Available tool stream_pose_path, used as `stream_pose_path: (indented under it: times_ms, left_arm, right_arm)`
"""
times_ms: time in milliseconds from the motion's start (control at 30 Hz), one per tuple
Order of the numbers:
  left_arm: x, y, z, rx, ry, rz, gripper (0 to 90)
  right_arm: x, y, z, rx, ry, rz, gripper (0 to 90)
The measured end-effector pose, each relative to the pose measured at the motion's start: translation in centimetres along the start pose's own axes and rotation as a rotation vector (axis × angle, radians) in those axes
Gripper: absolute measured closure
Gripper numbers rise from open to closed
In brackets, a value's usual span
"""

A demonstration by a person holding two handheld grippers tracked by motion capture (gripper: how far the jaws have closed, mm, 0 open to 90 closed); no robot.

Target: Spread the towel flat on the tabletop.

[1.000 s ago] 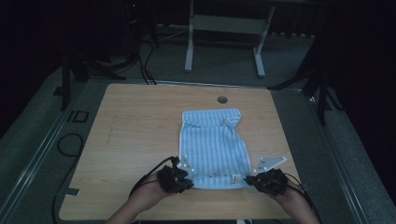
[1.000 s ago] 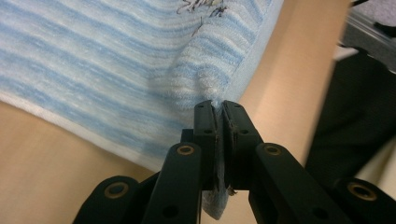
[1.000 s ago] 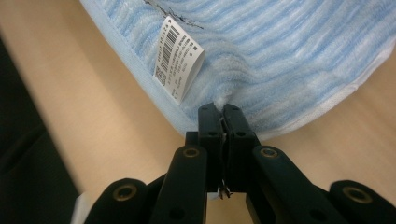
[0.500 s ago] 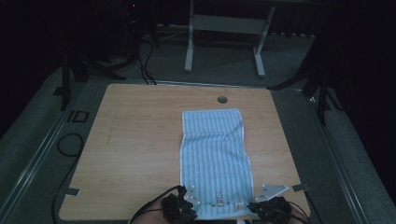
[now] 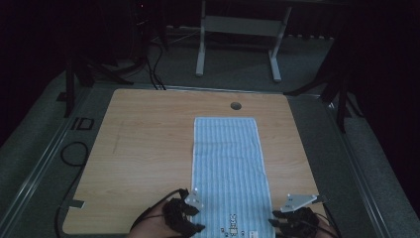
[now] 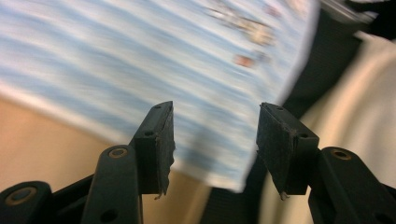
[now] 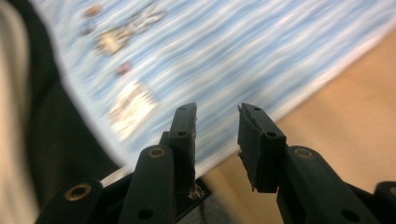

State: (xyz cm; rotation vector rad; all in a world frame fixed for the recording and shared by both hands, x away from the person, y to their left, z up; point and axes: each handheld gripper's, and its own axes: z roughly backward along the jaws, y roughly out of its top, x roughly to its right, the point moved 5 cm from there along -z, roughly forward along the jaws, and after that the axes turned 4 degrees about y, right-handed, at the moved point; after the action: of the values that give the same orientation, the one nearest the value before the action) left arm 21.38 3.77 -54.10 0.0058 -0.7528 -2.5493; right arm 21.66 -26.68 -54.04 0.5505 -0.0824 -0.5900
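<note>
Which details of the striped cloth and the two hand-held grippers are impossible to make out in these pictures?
- Striped cloth, near edge: cut off by the bottom edge of the high view.
- Small printed marks on the cloth: motion blur in both gripper views, too small in the high view.
- Left hand-held gripper and right hand-held gripper: dark and partly cut off in the high view.
- Round hole in the table: too small to identify.
</note>
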Motion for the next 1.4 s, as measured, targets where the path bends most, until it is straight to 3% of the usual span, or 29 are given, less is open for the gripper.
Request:
stream_pose_path:
  times_ms: [33, 67, 100, 200, 267, 333, 367, 400, 433, 467, 567, 667, 800, 867, 933, 1033, 1067, 1200, 1400]
  left_arm:
    - [-0.7, 0.1, 0.1, 0.005, 0.013, 0.01, 46.6]
    - [-2.7, 0.5, 0.3, 0.016, 0.058, 0.05, 46.6]
    - [-2.7, 0.5, 0.3, 0.016, 0.058, 0.05, 46.8]
    - [-5.9, 1.3, 0.3, 0.031, 0.112, 0.081, 47.6]
    - [-7.1, 1.7, 0.2, 0.033, 0.136, 0.088, 50.2]
    - [-8.8, 2.9, 0.1, 0.055, 0.177, 0.073, 50.1]
    - [-8.8, 2.9, 0.1, 0.055, 0.177, 0.073, 50.1]
    - [-10.2, 3.9, -0.2, 0.068, 0.201, 0.072, 50.0]
    - [-10.2, 3.9, -0.2, 0.068, 0.201, 0.072, 49.7]
    - [-11.1, 4.5, -0.5, 0.069, 0.209, 0.093, 49.7]
    - [-13.3, 5.9, -1.3, 0.069, 0.243, 0.123, 45.4]
    - [-15.2, 7.5, -2.4, 0.115, 0.29, 0.126, 42.6]
    - [-17.5, 8.5, -4.0, 0.092, 0.341, 0.128, 42.3]
    - [-18.4, 8.8, -4.7, 0.081, 0.329, 0.147, 41.9]
    - [-19.1, 8.9, -5.5, 0.062, 0.318, 0.162, 42.0]
    - [-19.8, 8.8, -6.6, 0.022, 0.315, 0.176, 41.7]
    - [-19.9, 8.8, -6.8, 0.022, 0.31, 0.18, 37.7]
    - [-20.7, 9.1, -6.8, 0.025, 0.289, 0.219, 37.3]
    - [-21.5, 9.8, -7.1, 0.001, 0.322, 0.216, 36.3]
  right_arm:
    - [0.0, 0.0, 0.0, 0.0, 0.0, 0.0, 66.8]
    - [1.6, 1.0, -0.1, 0.025, -0.017, -0.007, 69.8]
    - [1.6, 1.0, -0.1, 0.025, -0.017, -0.007, 69.8]
    - [3.7, 2.3, -0.6, 0.032, -0.041, -0.014, 83.4]
    - [5.3, 3.5, -1.2, 0.029, -0.062, -0.009, 89.6]
    - [7.4, 5.4, -2.2, 0.029, -0.083, 0.007, 89.9]
    - [7.4, 5.4, -2.2, 0.029, -0.083, 0.007, 89.9]
    - [8.9, 6.7, -2.9, 0.027, -0.108, 0.004, 89.8]
    - [8.9, 6.7, -2.9, 0.027, -0.108, 0.004, 89.8]
    - [9.5, 7.3, -3.2, 0.031, -0.116, 0.0, 89.8]
    - [12.5, 9.5, -4.4, 0.065, -0.147, -0.06, 89.6]
    - [15.1, 11.3, -5.9, 0.075, -0.187, -0.114, 85.7]
    - [16.1, 12.0, -7.0, 0.074, -0.207, -0.149, 86.8]
    - [16.7, 12.6, -8.5, 0.054, -0.201, -0.169, 87.4]
    - [16.8, 12.7, -8.8, 0.046, -0.205, -0.167, 87.4]
    - [17.1, 12.8, -9.8, 0.003, -0.206, -0.167, 86.1]
    - [17.3, 12.8, -10.1, -0.002, -0.204, -0.171, 85.8]
    - [17.6, 13.0, -10.1, -0.008, -0.196, -0.177, 84.6]
    - [19.0, 13.8, -10.3, -0.041, -0.213, -0.184, 83.8]
